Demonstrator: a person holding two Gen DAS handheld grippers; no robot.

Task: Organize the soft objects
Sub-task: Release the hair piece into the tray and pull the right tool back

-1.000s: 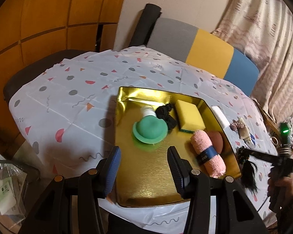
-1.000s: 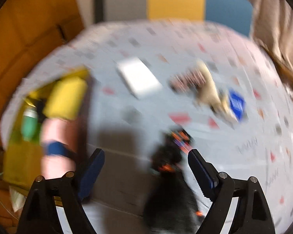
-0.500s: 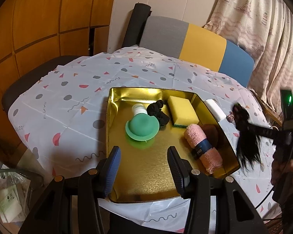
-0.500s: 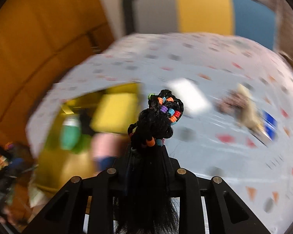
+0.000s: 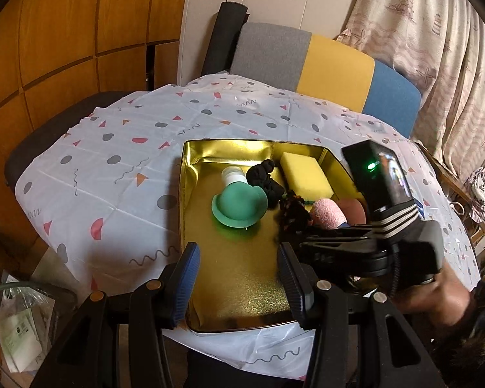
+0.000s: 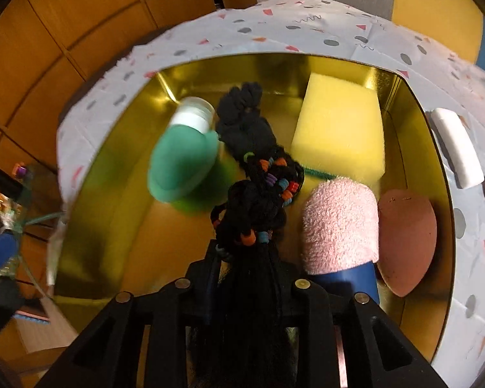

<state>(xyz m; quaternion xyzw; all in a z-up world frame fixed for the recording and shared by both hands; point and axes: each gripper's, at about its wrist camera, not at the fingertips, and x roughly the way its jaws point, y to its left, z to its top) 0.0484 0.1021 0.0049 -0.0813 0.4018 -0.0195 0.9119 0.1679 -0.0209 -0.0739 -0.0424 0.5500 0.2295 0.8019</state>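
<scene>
Warm, fairly dim indoor light. The gold tray [image 5: 190, 194] throws bright glare along its far wall and a speckled sheen near the lower middle. Fisheye bending curves the wooden wall panels [image 5: 64, 48] and blackens the corners. In the right wrist view the green sponge [image 6: 181, 165] is smeared (motion blur), as is the left edge.

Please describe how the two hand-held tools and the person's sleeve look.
The left tool has a black frame, silver screws and ribbed blue pads. The right tool is black too, with blue pads, a black cable, a mounted black box showing a green light, and a white-striped part. The sleeve is dark with a furry cuff.
</scene>
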